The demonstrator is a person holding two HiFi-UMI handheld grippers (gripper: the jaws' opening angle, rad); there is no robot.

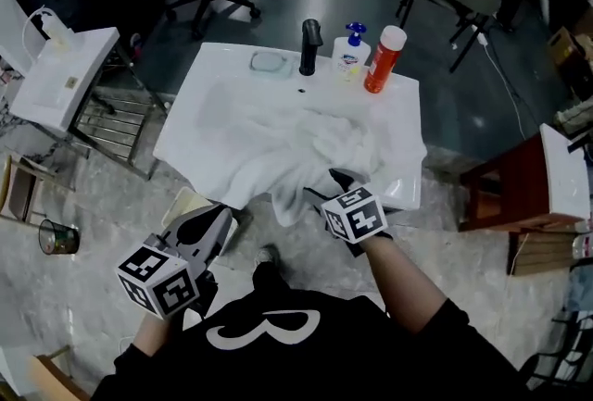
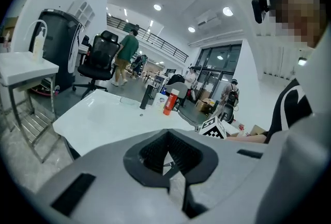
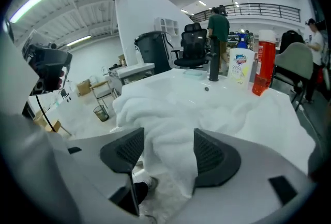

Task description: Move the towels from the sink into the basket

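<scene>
White towels (image 1: 287, 149) lie heaped in the white sink (image 1: 208, 89), and one fold hangs over its front edge. My right gripper (image 1: 326, 193) is at that front edge, shut on the hanging fold of towel (image 3: 170, 124), which fills the gap between its dark pads (image 3: 123, 151). My left gripper (image 1: 220, 216) hovers lower left, off the sink's front corner; its jaws are shut with nothing between them (image 2: 168, 158). Under it a beige rim (image 1: 185, 203) shows on the floor, possibly the basket, mostly hidden.
A black faucet (image 1: 309, 45), a soap bottle (image 1: 351, 52), an orange-red bottle (image 1: 384, 58) and a soap dish (image 1: 269, 62) line the sink's back edge. A second white sink on a metal rack (image 1: 65, 75) stands left. A red-brown stand (image 1: 510, 186) is right, a cup (image 1: 57, 237) on the floor.
</scene>
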